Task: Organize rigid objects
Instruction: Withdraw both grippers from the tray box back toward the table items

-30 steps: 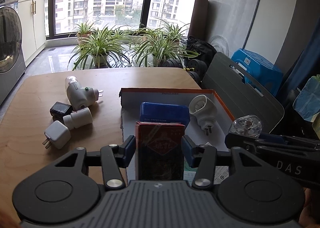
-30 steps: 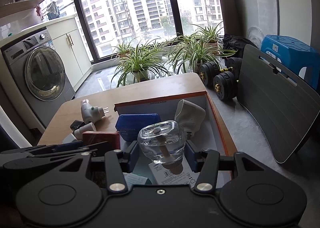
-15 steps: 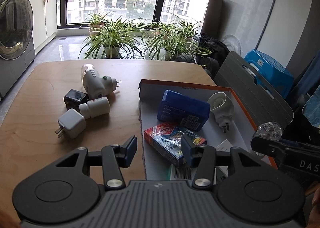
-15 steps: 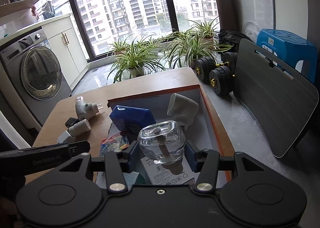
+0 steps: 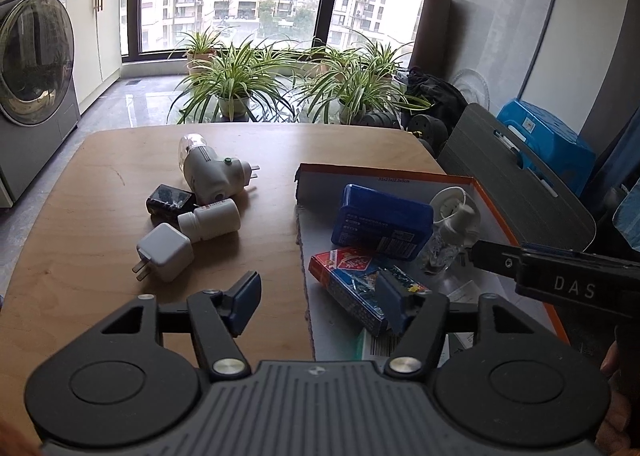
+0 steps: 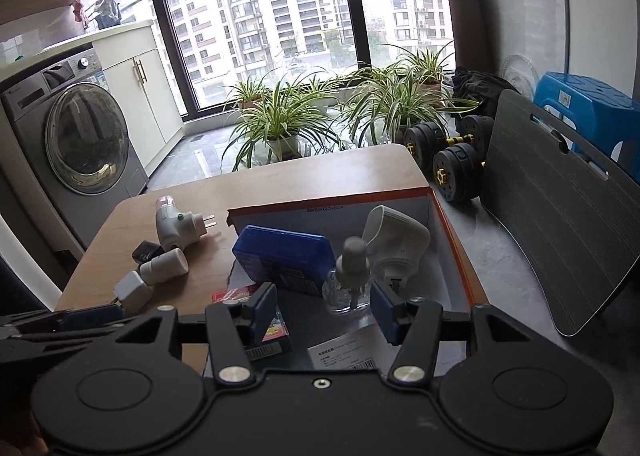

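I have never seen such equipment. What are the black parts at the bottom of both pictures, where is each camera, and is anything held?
A person holds one pair of tongs in each hand; each has a camera looking along its fingers. The left tongs are opening and empty, above the table edge of the box. The right tongs are opening, letting go of the clear bottle now standing in the box. Also inside: a blue case, a card pack, a white plug. Outside wait a charger cube, a white bottle, a night light and a black block.
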The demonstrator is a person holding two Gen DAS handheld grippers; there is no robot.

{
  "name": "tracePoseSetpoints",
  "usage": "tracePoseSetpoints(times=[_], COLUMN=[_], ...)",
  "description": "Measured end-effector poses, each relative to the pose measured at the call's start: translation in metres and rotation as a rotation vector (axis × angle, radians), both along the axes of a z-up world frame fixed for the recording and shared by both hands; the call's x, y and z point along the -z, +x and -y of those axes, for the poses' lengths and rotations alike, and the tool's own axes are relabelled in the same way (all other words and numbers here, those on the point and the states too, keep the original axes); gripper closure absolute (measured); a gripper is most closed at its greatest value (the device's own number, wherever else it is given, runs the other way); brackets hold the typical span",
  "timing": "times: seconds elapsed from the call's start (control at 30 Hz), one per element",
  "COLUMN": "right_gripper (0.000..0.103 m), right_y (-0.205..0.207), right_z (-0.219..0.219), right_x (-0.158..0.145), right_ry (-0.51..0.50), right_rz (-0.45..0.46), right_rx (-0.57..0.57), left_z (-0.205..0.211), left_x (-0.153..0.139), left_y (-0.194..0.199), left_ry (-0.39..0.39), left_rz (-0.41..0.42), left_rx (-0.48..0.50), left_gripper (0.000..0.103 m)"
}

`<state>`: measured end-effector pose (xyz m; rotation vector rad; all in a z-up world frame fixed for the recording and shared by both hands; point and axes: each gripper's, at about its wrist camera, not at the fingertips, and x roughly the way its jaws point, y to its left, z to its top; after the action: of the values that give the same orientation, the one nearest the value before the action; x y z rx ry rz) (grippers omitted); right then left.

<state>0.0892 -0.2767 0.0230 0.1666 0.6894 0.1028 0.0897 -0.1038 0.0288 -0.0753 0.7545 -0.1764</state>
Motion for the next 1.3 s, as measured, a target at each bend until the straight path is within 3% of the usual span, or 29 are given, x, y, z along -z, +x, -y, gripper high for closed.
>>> tracePoseSetpoints(times=[0.67, 1.3], right_gripper=[0.026, 0.025], right_y=[0.001, 0.01], right_z=[-0.054, -0.09], right_x=[-0.019, -0.019], right_ry=[-0.017, -0.045], right_rz=[-0.01, -0.025], right_rx=[-0.111, -0.184], left_z=[-0.051, -0.107], left_x=[-0.003, 0.005], left_y=[-0.011, -0.01], left_ry=[0.005, -0.015], left_rz=[-0.012, -0.037], left_rx=[-0.094, -0.208], left_gripper=[0.016, 0.013])
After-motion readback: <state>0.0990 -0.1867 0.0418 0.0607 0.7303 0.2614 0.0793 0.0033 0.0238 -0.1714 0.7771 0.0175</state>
